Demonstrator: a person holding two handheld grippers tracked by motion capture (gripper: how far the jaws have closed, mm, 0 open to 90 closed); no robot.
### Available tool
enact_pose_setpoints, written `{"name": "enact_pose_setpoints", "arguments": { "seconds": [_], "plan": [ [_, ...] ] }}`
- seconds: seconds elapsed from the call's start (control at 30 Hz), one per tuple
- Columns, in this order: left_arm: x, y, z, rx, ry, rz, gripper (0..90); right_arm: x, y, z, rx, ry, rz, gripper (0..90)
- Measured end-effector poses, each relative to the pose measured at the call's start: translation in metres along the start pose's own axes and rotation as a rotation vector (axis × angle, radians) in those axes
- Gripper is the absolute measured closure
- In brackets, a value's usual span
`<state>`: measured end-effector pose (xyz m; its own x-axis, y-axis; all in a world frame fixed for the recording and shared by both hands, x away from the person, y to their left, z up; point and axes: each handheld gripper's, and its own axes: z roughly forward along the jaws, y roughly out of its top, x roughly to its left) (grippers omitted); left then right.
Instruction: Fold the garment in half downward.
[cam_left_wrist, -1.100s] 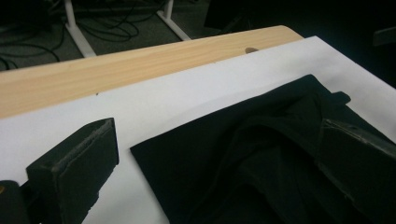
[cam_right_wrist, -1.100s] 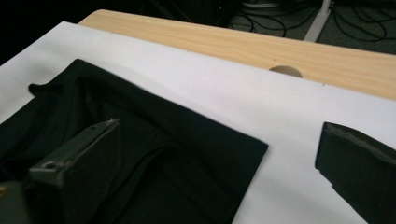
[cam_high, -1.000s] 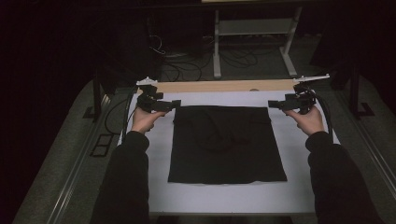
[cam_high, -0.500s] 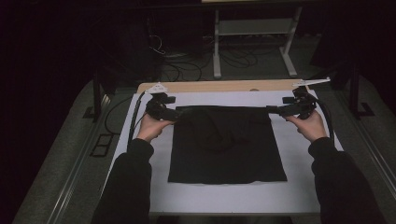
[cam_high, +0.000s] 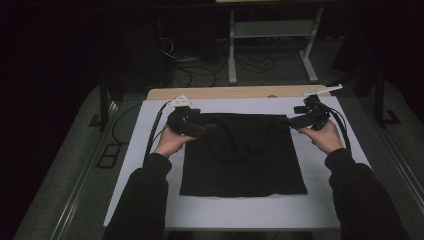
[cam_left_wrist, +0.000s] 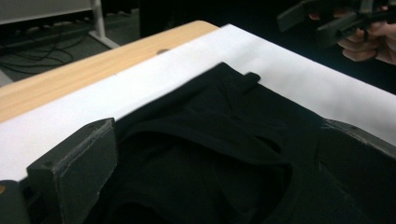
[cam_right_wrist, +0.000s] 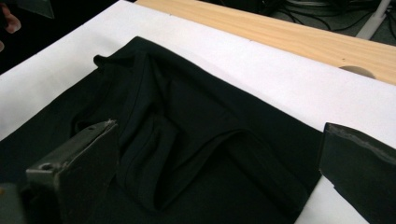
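Here both open hand-held grippers flank the black cloth's (cam_high: 245, 160) far edge

Black garment (cam_high: 243, 155) lies spread on a white-covered table.

The dark cloth rests flat over most of its area, roughly square in outline, its near hem straight and parallel to the table's front edge in the high view. Its far edge is rumpled: folds bunch toward the middle there, forming a curved, loose pocket of fabric. The left gripper view shows a small tab-like corner (cam_left_wrist: 246, 78) sticking up at the far edge, with ridged folds below it; the right gripper view shows a seam-edged fold (cam_right_wrist: 154, 140) looping through the cloth's middle.
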<state>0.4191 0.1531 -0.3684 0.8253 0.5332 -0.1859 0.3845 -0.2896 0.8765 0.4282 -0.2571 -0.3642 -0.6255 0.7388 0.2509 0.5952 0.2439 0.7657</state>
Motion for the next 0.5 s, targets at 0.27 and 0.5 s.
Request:
{"name": "enact_pose_setpoints", "arguments": {
  "seconds": [0.27, 0.5],
  "plan": [
    [-0.009, -0.008, 0.016, 0.000, -0.060, 0.008, 3.5, 0.007, -0.002, 0.015, 0.032, 0.014, -0.018, 0.0],
    [-0.017, -0.013, 0.030, 0.052, -0.113, 0.020, 3.4, 0.012, -0.004, 0.026, 0.059, 0.023, -0.027, 0.0]
  ]
}}
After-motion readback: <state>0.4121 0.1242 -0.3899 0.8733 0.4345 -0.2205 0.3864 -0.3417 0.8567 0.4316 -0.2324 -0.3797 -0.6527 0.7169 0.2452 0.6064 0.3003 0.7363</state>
